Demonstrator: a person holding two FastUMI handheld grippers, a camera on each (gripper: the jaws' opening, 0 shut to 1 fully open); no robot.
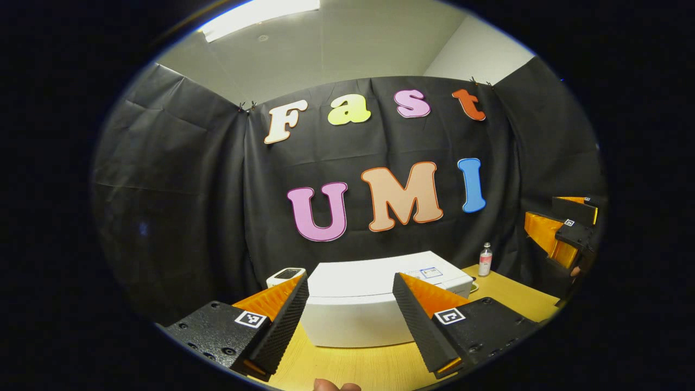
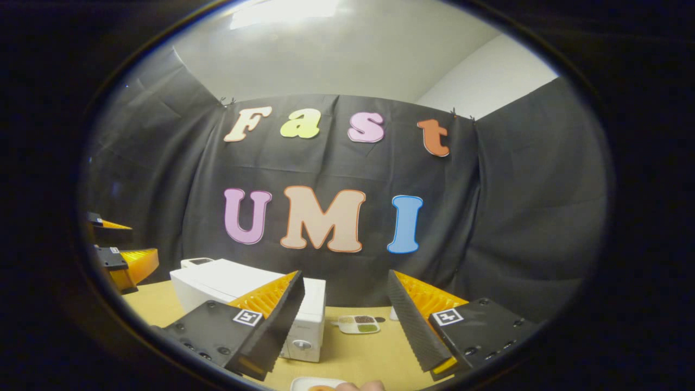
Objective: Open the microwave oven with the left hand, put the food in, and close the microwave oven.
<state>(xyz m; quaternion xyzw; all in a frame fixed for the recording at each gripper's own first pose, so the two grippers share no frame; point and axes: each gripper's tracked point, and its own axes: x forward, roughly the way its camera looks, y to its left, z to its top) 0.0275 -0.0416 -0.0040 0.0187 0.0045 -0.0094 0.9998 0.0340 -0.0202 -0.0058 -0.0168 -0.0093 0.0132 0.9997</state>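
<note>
A white microwave oven stands on the wooden table with its door shut; in the right gripper view the microwave oven shows its knob panel. My left gripper hangs open in front of it, nothing between the fingers. My right gripper is open too, held above the table to the microwave's right. A white dish with something orange on it peeks in at the bottom edge, beside a fingertip. The right gripper shows far right, the left gripper far left.
A small compartment tray of food lies on the table past the microwave. A small bottle stands at the back right. A white device sits behind the microwave's left corner. Black cloth closes the back and sides.
</note>
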